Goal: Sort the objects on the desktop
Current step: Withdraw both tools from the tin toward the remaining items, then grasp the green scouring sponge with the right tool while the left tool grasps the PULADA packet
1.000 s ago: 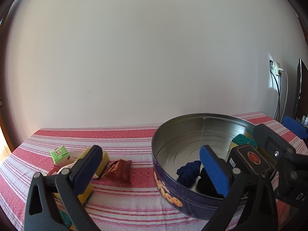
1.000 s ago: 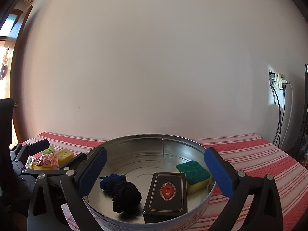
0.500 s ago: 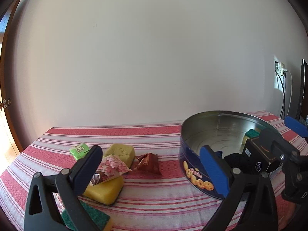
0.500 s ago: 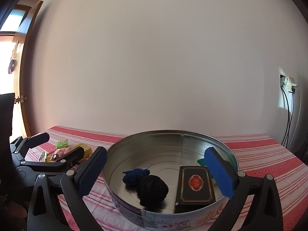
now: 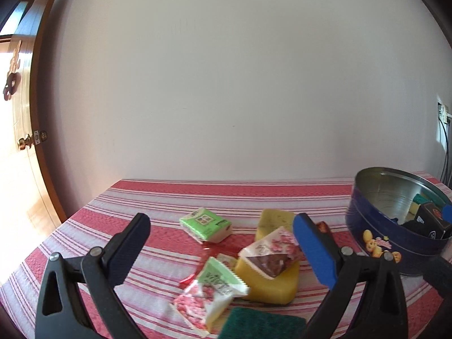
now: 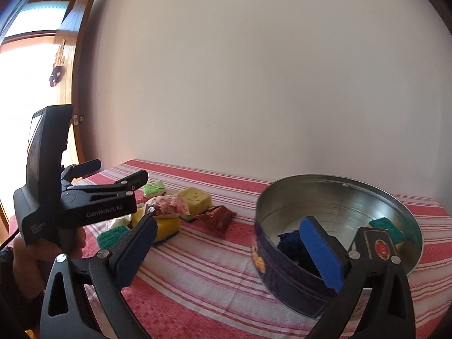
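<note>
Red-and-white striped cloth (image 5: 158,197) covers the table under a plain pale wall. Only the right wrist view shows the left gripper (image 6: 117,175) from outside, with a hand (image 6: 25,260) on its grip. It hangs spread wide and empty over the snack packets (image 5: 210,291) and yellow sponges (image 5: 271,279). The right gripper (image 6: 228,251), also gaping and empty, sits at the near rim of the blue cookie tin (image 6: 285,276), which holds a dark box (image 6: 380,244).

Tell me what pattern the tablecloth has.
The tablecloth has red and white stripes, clearest in the left wrist view.
</note>
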The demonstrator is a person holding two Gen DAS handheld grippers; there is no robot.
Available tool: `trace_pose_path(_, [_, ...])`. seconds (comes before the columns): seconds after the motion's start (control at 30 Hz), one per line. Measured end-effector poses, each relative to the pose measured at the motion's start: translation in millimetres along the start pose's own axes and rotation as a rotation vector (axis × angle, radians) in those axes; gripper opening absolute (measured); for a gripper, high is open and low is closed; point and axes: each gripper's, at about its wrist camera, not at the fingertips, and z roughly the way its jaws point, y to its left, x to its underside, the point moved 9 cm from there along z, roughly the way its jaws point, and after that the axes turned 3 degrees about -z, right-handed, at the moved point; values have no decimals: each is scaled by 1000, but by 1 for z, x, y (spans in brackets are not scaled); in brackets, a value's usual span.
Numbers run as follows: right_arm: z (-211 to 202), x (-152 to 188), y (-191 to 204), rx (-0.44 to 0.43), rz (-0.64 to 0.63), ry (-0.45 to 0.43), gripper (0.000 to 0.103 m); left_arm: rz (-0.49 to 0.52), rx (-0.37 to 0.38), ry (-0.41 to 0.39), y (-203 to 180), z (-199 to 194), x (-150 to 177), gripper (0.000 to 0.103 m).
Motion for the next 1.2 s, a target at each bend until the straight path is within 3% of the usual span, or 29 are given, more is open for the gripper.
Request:
trace_pose_path(0.13, [13,2,31,-99,-24,58,102,-120,-72,50,59,14,1,102])
trace_pose_path(0.27, [36,11,62,-225,-6,169,102,-249,-81,76,99,18,4,102])
trace_pose_path(0.43, [57,28,111,-374,-55,330,102,-219,-92,104,106,20,9,102])
trace_pose_path(0.57, [80,40,126,-399,-91,430,102,-139,-60,126,95,22,12,102])
trace_pose_path(0.67, [96,53,140,-425,-113,512,102,-64,20,198,81,29,22,102])
trace_pose_path(0.83, [100,59,157,-444,-172,548,101,-41,128,247,69,30,31,102])
trace_pose_path(0.9, [98,61,157,-413,-199,549,92,-41,136,261,67,30,33,102])
trace_pose_path(0.93, [96,61,156,-398,-209,540,78,-41,141,265,67,31,34,102])
trace_pose_path(0.97, [94,60,156,-388,-222,532,70,-41,143,269,66,31,35,102])
trace_pose_path(1.2, [74,62,132,-416,-155,523,68,-74,154,292,70,31,38,102])
